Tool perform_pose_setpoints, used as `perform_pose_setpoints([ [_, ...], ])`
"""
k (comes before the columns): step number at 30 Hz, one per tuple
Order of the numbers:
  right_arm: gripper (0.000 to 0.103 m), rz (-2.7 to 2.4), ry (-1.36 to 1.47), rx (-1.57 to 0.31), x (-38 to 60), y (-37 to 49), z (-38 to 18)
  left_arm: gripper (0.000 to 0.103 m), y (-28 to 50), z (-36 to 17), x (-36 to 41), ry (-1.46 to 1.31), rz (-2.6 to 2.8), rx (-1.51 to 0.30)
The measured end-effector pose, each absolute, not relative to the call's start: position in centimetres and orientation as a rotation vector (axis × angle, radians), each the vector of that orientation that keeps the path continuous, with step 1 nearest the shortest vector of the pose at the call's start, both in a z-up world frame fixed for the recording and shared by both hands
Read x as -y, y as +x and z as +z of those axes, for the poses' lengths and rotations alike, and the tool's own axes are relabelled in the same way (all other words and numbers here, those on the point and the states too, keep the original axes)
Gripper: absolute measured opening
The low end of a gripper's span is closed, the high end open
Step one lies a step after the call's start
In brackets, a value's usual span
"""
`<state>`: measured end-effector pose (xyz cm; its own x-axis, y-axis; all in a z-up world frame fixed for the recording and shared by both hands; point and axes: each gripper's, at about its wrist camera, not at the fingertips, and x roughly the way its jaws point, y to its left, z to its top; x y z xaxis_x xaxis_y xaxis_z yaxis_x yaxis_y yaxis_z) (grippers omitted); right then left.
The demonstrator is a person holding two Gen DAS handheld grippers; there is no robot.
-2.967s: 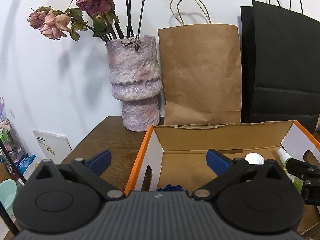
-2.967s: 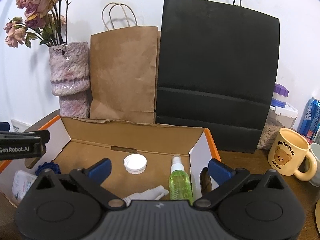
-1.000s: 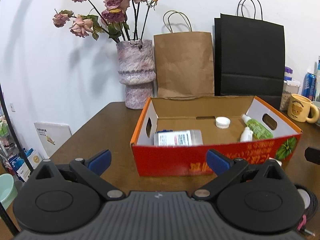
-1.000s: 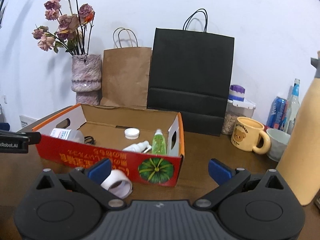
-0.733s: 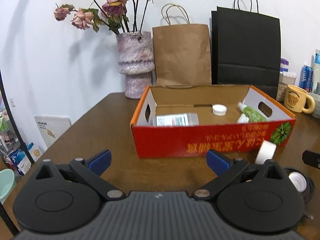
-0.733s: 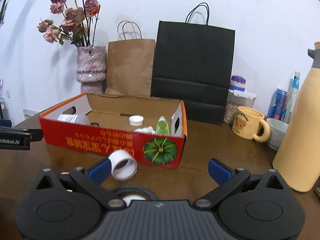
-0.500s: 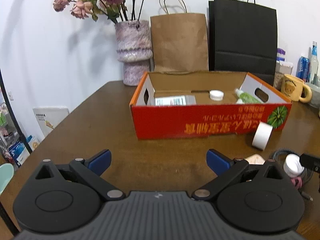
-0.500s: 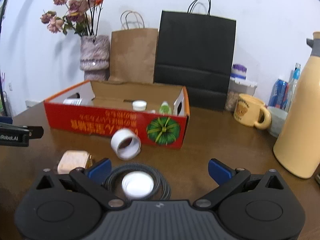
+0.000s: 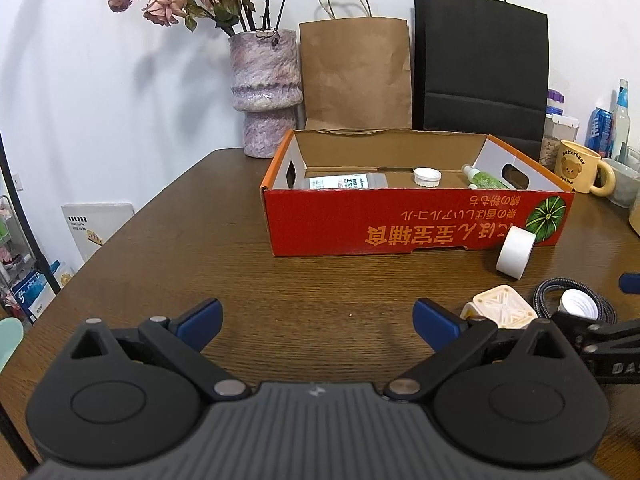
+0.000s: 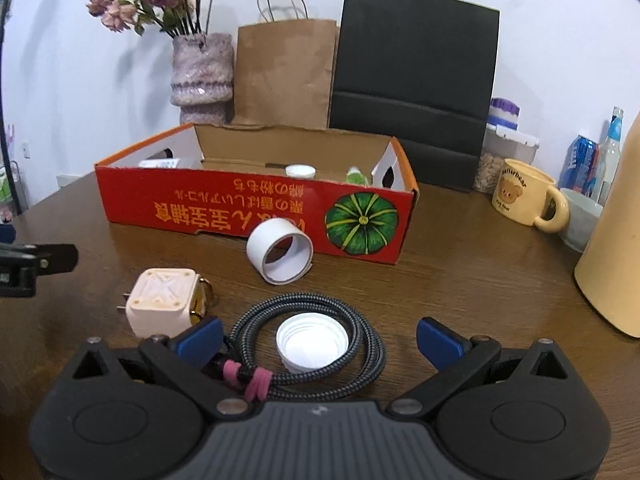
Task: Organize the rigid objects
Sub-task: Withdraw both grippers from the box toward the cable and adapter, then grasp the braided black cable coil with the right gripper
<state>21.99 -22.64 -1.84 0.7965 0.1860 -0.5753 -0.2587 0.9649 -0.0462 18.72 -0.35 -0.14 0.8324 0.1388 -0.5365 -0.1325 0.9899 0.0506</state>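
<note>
Both grippers back from the box [image 9: 416, 220]; white cap [image 10: 312, 343] between spread right fingers [image 10: 440, 342].

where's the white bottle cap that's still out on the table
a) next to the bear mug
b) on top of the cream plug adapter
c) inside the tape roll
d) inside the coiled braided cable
d: in the right wrist view the white cap lies on the table inside the ring of the coiled braided cable, with the cream plug adapter and the tape roll apart from it.
</note>
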Motion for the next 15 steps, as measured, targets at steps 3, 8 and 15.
perform_pose_setpoints([
  [3,0.103,0.239,-0.127,-0.633,22.3,22.4,-2.3,0.103,18.7,-0.2,0.2,0.008,0.141,-0.573],
  [8,0.103,0.264,-0.13,-0.661,22.0,22.4,-3.0,0.103,18.7,-0.1,0.1,0.004,0.138,-0.573],
  [15,0.103,0.258,-0.131,-0.639,22.0,22.0,-2.8,0.103,18.5,0.1,0.2,0.002,0.131,-0.566],
])
